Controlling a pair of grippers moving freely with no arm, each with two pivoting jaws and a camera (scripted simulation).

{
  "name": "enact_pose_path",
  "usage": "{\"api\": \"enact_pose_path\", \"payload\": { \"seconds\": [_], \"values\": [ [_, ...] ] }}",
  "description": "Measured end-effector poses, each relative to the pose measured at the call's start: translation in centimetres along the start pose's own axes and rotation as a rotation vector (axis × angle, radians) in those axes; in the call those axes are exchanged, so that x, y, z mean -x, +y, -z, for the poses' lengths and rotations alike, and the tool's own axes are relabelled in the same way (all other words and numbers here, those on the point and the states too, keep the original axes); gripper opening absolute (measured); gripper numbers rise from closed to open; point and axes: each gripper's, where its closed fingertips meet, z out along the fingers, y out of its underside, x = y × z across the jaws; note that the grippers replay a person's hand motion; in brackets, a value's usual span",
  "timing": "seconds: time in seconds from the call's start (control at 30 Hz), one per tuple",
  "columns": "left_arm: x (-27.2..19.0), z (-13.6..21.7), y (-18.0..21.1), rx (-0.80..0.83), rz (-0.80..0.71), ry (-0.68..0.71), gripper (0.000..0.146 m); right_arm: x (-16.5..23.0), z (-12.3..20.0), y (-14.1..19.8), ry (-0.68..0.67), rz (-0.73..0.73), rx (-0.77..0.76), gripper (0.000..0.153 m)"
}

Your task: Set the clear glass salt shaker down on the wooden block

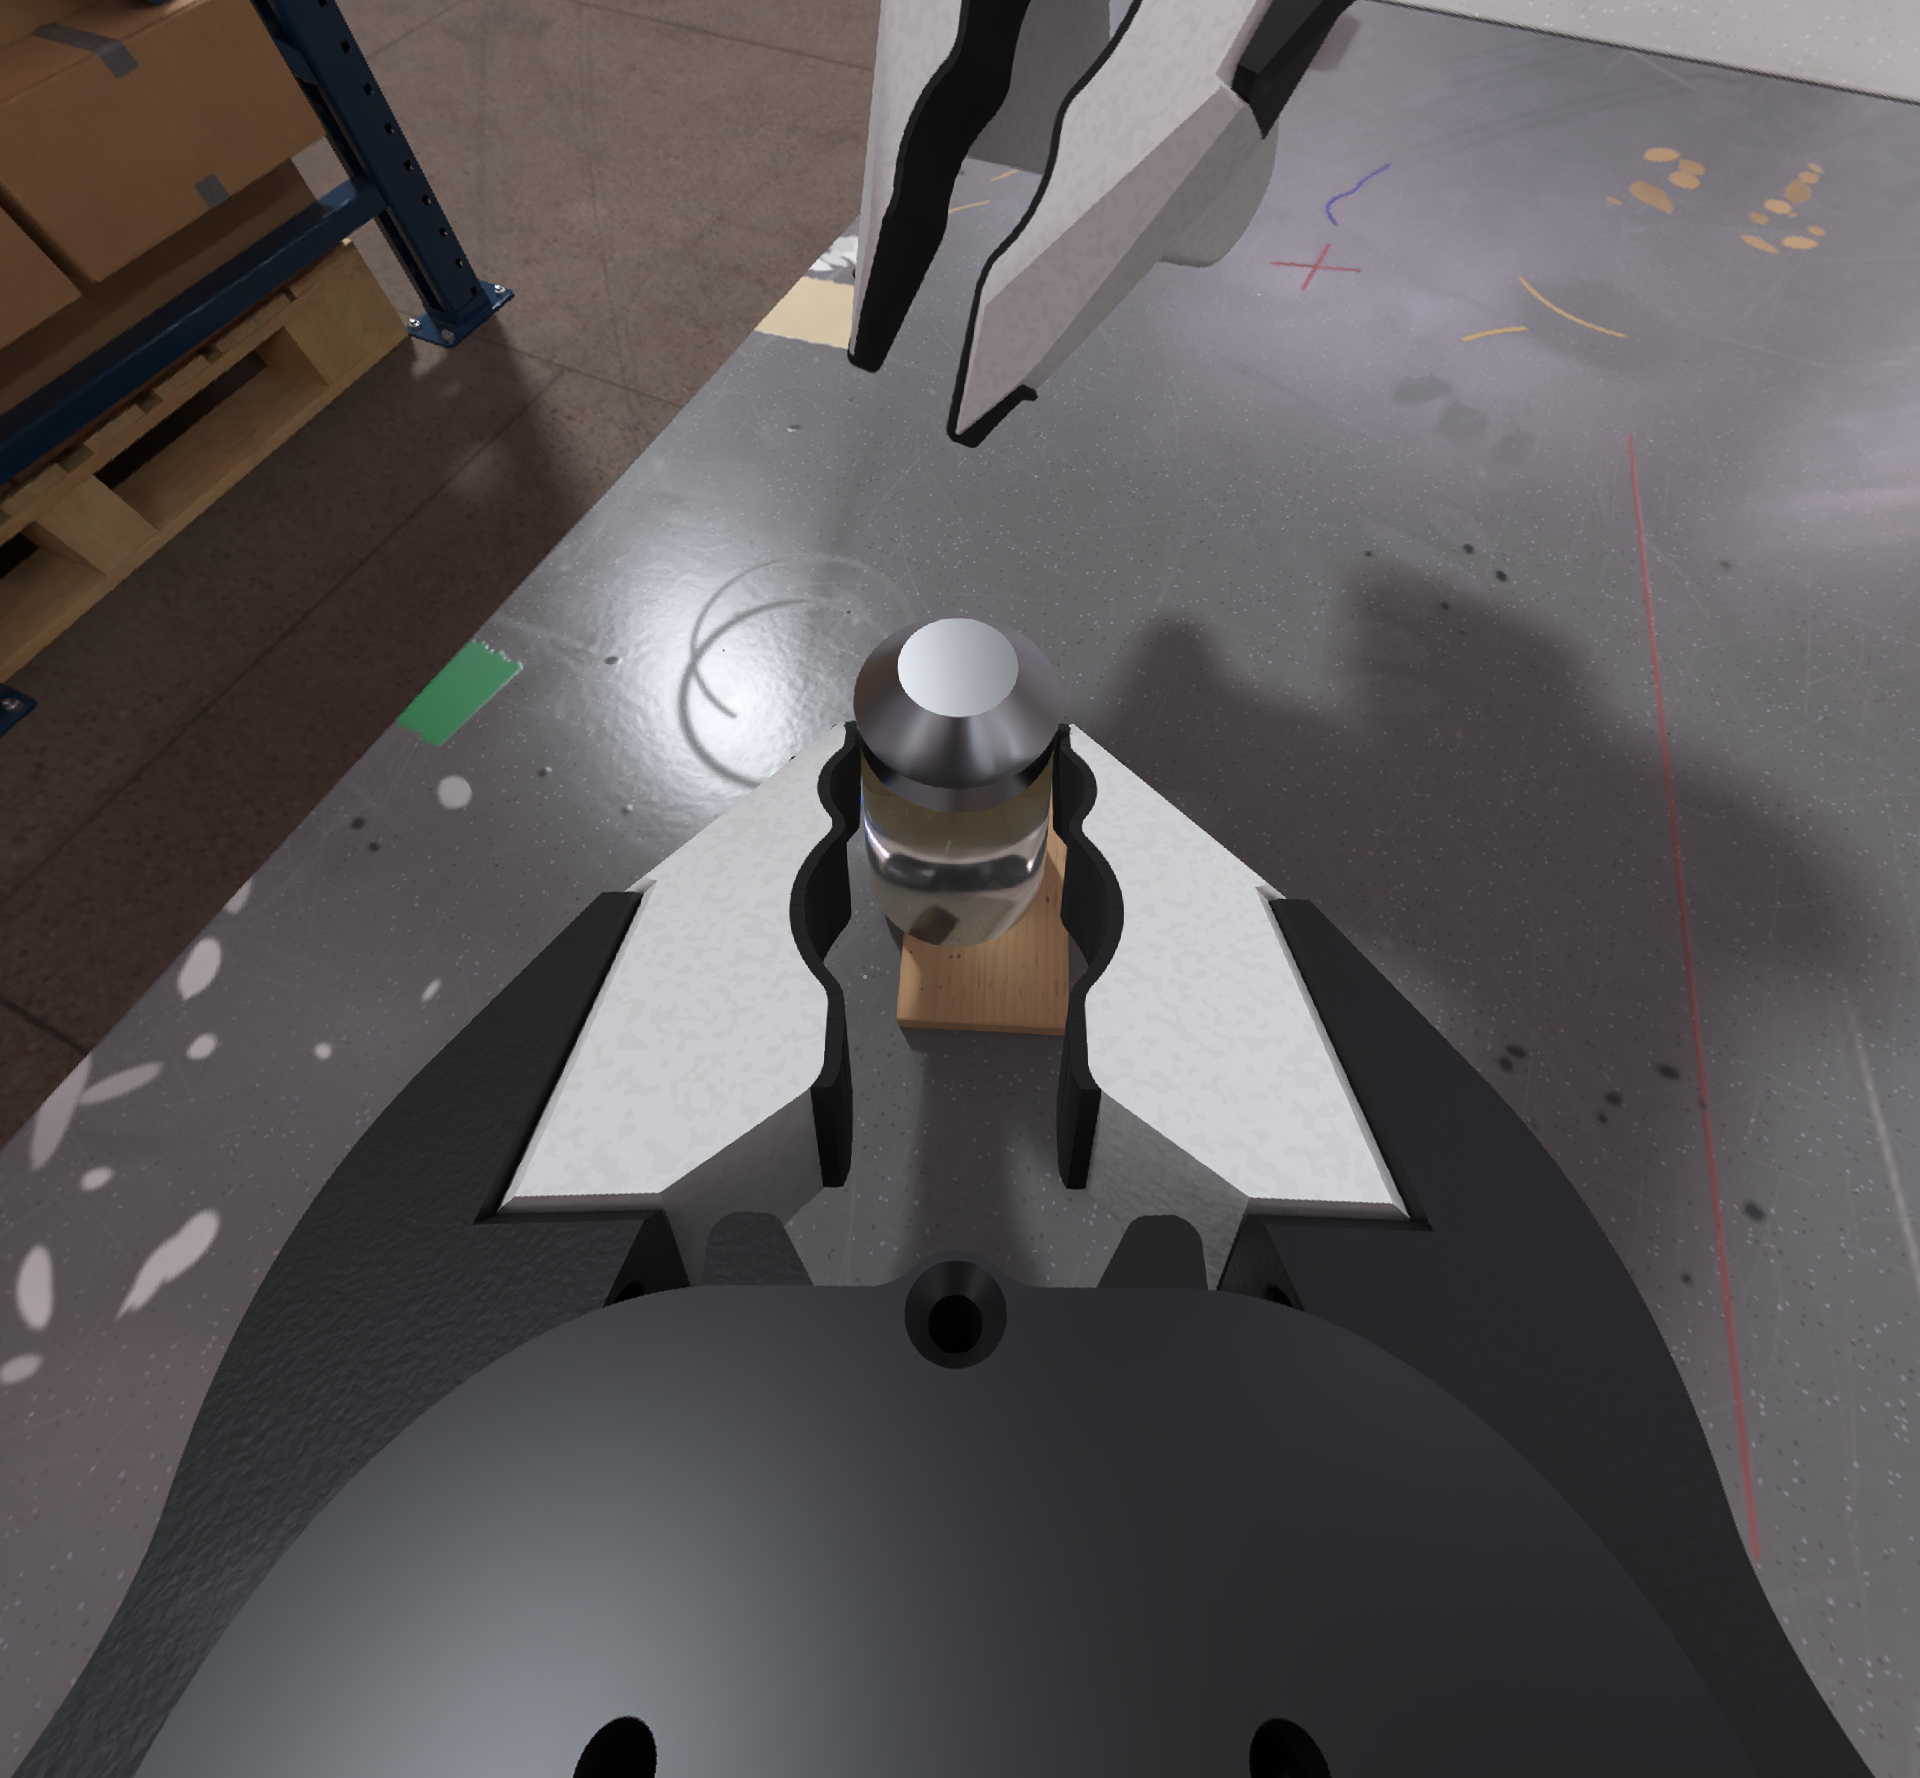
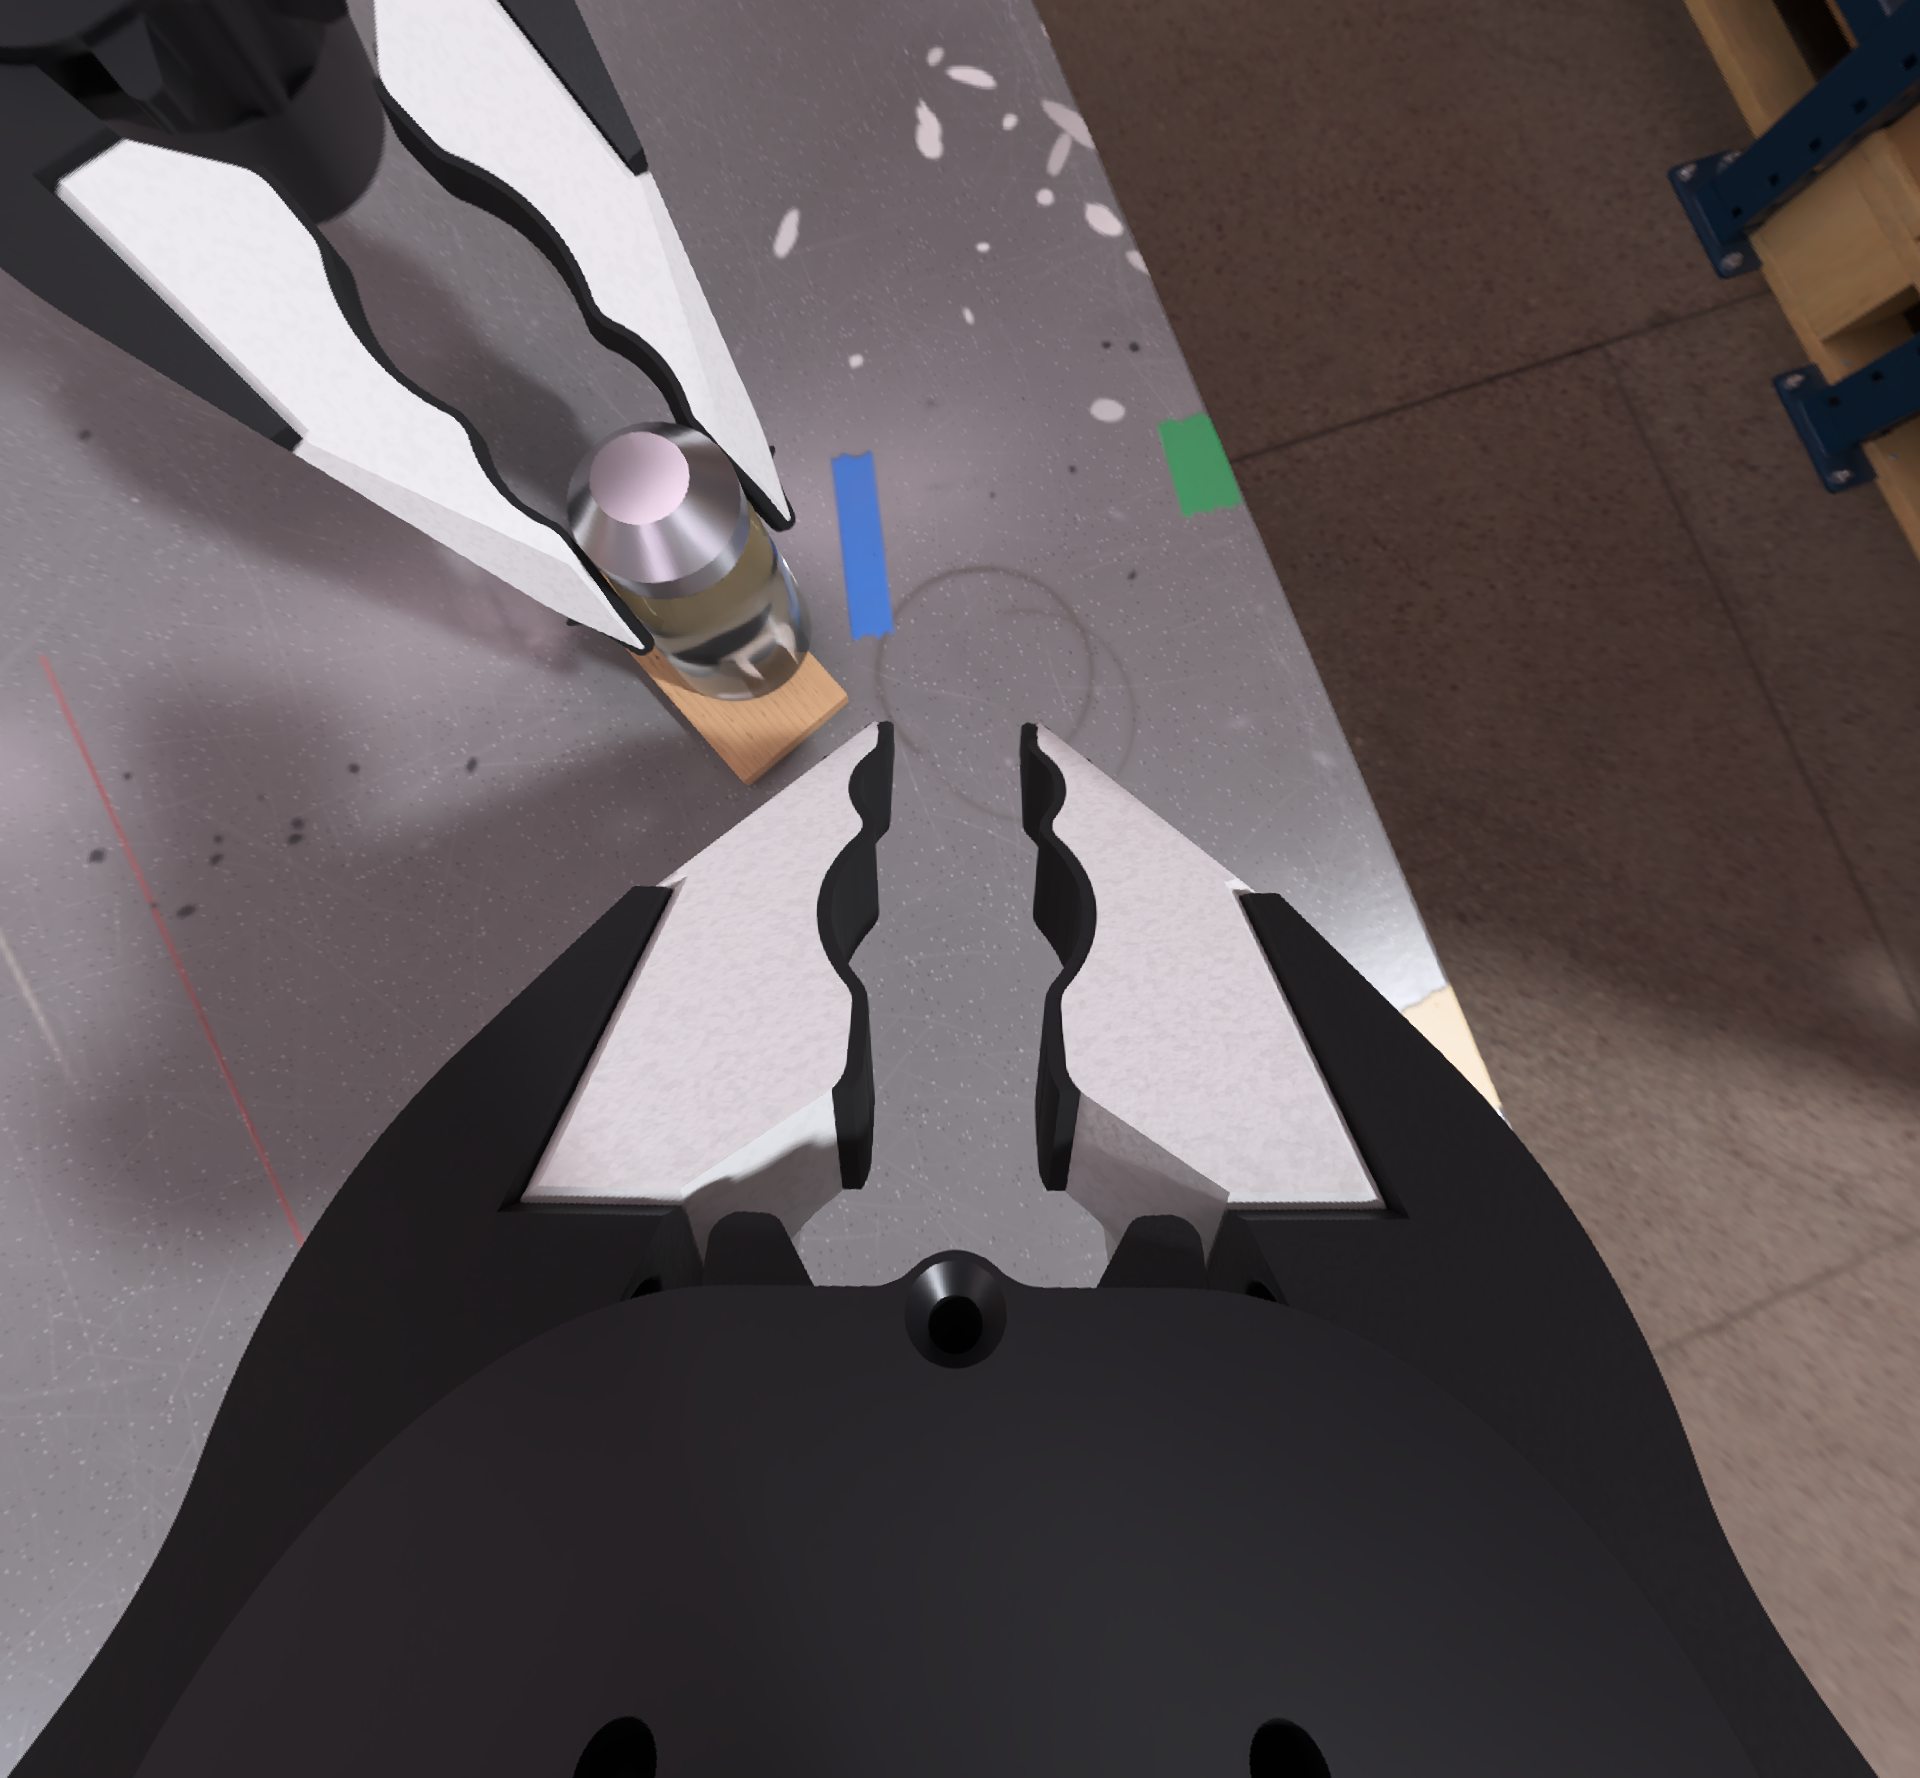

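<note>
The clear glass salt shaker [image 1: 956, 824] has a silver cap and stands upright between the fingers of my left gripper [image 1: 956, 741], which is shut on it just under the cap. Its base sits over the small wooden block [image 1: 987, 990] and looks to rest on it. The right wrist view shows the same shaker [image 2: 707, 585], the block [image 2: 769, 731] and the left gripper [image 2: 701, 575]. My right gripper [image 2: 956, 736] is open and empty, hovering above the table just beyond the block. It also shows in the left wrist view [image 1: 920, 398].
The grey scuffed table [image 1: 1351, 689] has a green tape patch [image 1: 457, 694] at its left edge and a blue tape strip [image 2: 862, 549] near the block. Beyond the edge, on the brown floor, stands a blue rack [image 1: 343, 118] with cardboard boxes and a wooden pallet.
</note>
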Motion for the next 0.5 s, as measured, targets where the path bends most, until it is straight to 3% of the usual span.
{"api": "enact_pose_path", "payload": {
  "seconds": [0.2,0.33,0.5],
  "values": [
    [-0.2,0.0,-0.1,-0.007,-0.008,0.008,0.037,1.0,0.1,-0.3,-0.114,-0.044,-0.048,0.005],
    [-0.3,0.1,-0.3,-0.017,-0.019,0.001,0.037,2.3,0.0,-0.5,-0.140,-0.019,-0.031,0.013],
    [-0.5,0.3,-0.4,-0.023,-0.021,0.016,0.037,4.7,-0.1,-0.9,-0.231,0.014,-0.023,0.012]
  ]
}}
